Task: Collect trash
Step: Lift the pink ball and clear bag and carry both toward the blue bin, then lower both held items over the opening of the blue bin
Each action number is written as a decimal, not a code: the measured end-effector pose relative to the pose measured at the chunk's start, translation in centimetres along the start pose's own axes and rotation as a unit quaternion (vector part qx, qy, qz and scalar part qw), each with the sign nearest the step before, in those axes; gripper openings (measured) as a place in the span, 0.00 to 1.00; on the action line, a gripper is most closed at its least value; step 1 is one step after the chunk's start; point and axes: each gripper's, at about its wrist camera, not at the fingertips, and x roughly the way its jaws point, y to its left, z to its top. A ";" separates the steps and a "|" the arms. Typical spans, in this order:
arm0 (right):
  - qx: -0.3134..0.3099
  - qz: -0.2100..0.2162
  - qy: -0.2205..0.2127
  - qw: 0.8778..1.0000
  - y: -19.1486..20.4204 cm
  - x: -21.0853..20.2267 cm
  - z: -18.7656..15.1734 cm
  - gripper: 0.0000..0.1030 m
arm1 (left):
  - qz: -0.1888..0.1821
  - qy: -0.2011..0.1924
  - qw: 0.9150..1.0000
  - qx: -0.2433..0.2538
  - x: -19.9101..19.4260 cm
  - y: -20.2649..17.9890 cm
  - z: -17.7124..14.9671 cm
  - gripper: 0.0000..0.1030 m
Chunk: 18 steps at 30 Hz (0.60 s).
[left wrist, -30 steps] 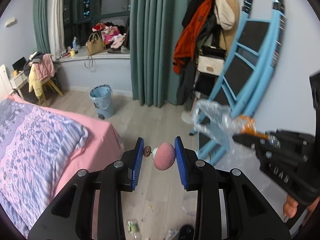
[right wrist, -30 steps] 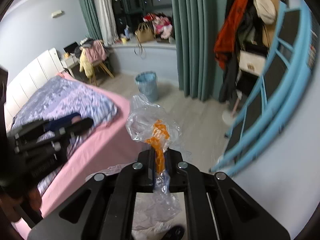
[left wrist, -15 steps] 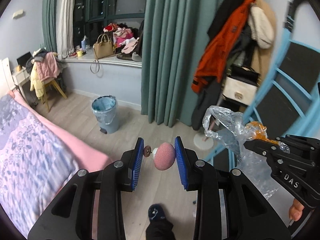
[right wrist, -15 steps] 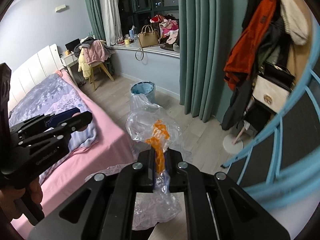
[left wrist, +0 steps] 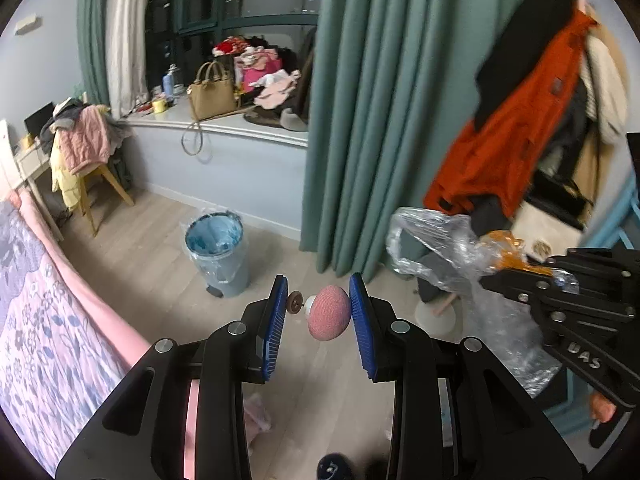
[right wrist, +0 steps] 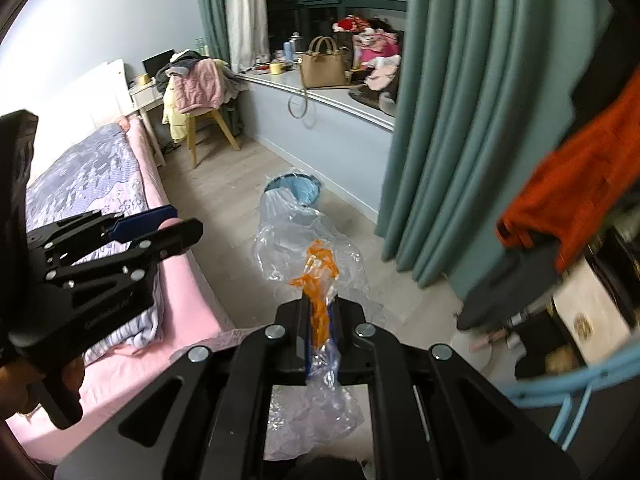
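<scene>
My left gripper [left wrist: 318, 294] is shut on a small pink dome-shaped piece of trash [left wrist: 329, 317] with a white stem and a brown disc, pinched between the blue pads. My right gripper [right wrist: 320, 310] is shut on a crumpled clear plastic bag [right wrist: 304, 240] with an orange strip in it; the bag [left wrist: 436, 240] also shows at the right of the left wrist view. A light blue lined trash bin [left wrist: 216, 252] stands on the wood floor ahead, below the window ledge. In the right wrist view the bin [right wrist: 300, 186] is partly hidden by the bag. The left gripper [right wrist: 176, 222] shows at that view's left.
A pink bed [left wrist: 48, 320] with a flowered quilt runs along the left. Teal curtains [left wrist: 360, 120] hang right of the bin. Coats and bags [left wrist: 520, 120] hang at the right, over a white round stand base [left wrist: 434, 316]. A clothes-draped chair [left wrist: 84, 148] and a handbag [left wrist: 210, 92] stand farther back.
Both views have advanced across the room towards the window; the bin and curtain look nearer and the blue ladder has left the frame. Both grips stay the same.
</scene>
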 end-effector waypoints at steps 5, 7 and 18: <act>-0.021 0.034 0.003 0.999 -1.8 5.7 4.6 0.07 | 0.035 0.006 0.999 -0.033 4.7 1.6 3.9 0.29; -0.036 0.049 0.003 0.998 -2.6 8.0 6.4 0.07 | 0.057 0.006 0.998 -0.040 7.1 2.5 5.8 0.29; -0.125 0.125 0.032 0.984 -9.1 19.7 18.2 0.07 | 0.157 0.027 0.981 -0.107 17.8 8.0 15.6 0.29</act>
